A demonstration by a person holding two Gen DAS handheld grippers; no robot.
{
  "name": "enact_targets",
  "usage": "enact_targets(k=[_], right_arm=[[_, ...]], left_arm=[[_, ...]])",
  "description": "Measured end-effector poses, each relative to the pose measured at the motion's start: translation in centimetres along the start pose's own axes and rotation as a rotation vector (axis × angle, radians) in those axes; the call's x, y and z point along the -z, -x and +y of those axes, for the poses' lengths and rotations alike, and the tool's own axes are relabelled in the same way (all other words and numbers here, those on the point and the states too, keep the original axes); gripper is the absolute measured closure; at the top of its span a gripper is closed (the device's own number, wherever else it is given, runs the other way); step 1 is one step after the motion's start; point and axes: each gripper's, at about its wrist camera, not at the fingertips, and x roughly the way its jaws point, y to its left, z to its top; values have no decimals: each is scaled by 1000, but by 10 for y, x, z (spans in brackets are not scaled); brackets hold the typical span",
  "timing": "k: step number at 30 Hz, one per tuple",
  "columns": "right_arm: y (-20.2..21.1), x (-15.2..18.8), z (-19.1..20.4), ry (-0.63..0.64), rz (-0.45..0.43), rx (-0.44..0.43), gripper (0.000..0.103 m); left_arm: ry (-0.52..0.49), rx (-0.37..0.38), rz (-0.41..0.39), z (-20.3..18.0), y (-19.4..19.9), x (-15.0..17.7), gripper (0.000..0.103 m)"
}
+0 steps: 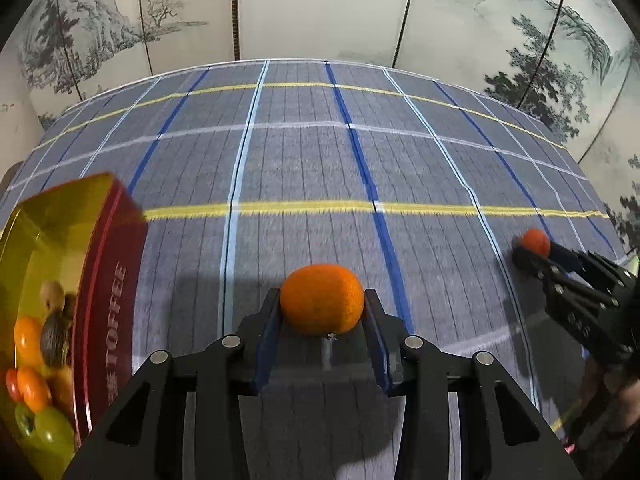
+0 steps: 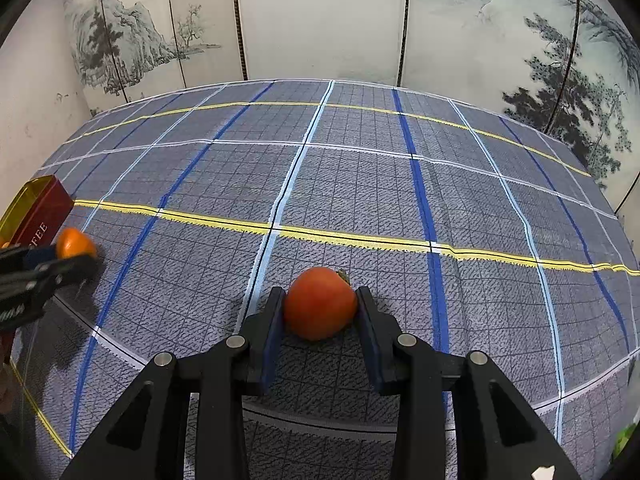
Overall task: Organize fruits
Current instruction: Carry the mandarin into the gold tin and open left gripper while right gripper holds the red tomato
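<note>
The left tool [image 1: 322, 300] is clamped on an orange [image 1: 322, 298], its blue pads pressing both flanks, over the checked cloth of the desk [image 1: 304, 168]. The right tool [image 2: 320, 300] likewise grips a red-orange tomato-like fruit [image 2: 320, 303] with a small stem at its 1 o'clock. The red tin [image 1: 106, 296], already holding mixed fruit, sits at 9 o'clock of the orange in the left wrist view. Both fruits are round and smooth and held only near the pad tips, so a quick swing or tilt could roll one out onto the cloth; squeezing harder could bruise or split the softer red one. If both tools head for the tin together, they could collide or knock its rim. The tin's side reads "TOFFEE"; smaller characters beneath it are illegible.
</note>
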Motion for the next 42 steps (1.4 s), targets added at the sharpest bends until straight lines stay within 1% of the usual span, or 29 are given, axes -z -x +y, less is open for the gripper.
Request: enact_targets(k=[7,13,21,27,30,38,42], right_arm=[[0,0,0,0,0,0,70],[0,0,0,0,0,0,70],[0,0,0,1,0,1,70],[0,0,0,1,0,2,70],[0,0,0,1,0,2,70],[0,0,0,1,0,2,70],[0,0,0,1,0,2,70]], left_arm=[[18,-10,-21,7,30,15,62],[58,-24,-51,22,60,23,62],[83,-50,-78,47,96,29,62],[140,-81,-93,85,119,35,62],[166,-110,-97,104,125,38,62],[272,-165,-104,163,145,44,62],[295,-200,-117,183,156,44,62]])
